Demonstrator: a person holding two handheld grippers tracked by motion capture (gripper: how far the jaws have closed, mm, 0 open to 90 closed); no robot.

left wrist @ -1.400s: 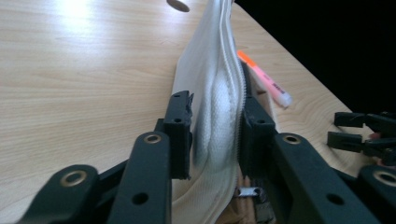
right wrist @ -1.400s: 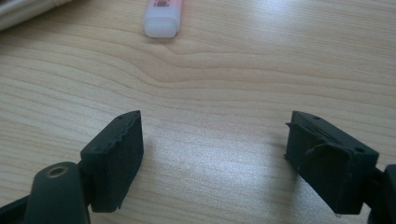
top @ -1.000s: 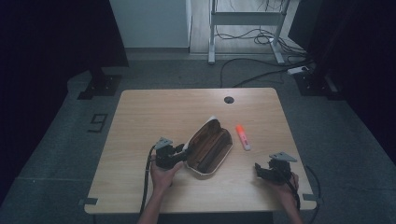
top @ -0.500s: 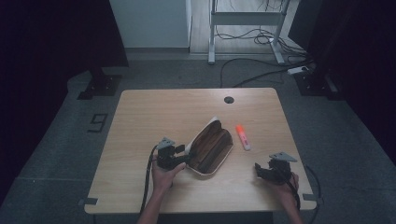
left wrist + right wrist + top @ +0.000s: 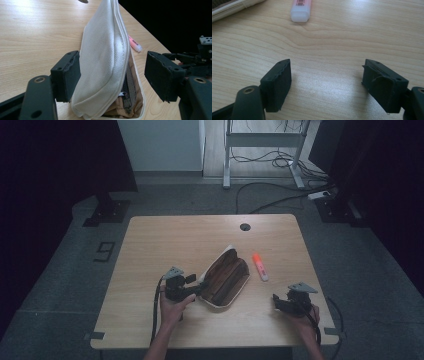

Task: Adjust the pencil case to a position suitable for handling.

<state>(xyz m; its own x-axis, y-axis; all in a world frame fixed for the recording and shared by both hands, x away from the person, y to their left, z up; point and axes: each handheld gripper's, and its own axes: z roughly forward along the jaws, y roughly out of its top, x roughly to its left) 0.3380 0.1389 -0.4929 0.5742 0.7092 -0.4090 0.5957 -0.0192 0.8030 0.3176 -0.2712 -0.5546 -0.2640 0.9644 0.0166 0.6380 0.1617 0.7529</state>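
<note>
A white fabric pouch [image 5: 225, 280] with a brown lining lies unzipped on the wooden table [image 5: 175, 240], one flap standing up. My left gripper [image 5: 196, 289] is at its near-left end. Its jaws have just been opening and now stand open around the upright flap [image 5: 105, 57]: one pad rests against the cloth, the other is well apart from it. An orange and white highlighter [image 5: 259, 266] lies just right of the pouch. My right gripper [image 5: 277, 301] rests near the front right edge. Its jaws have just been closing a little and are open, with bare wood between them [image 5: 327, 80].
A round cable hole [image 5: 245, 227] sits near the table's far edge. In the right gripper view the highlighter's white end [image 5: 300, 10] lies ahead of the jaws. A metal desk frame [image 5: 260, 140] and cables stand on the floor behind the table.
</note>
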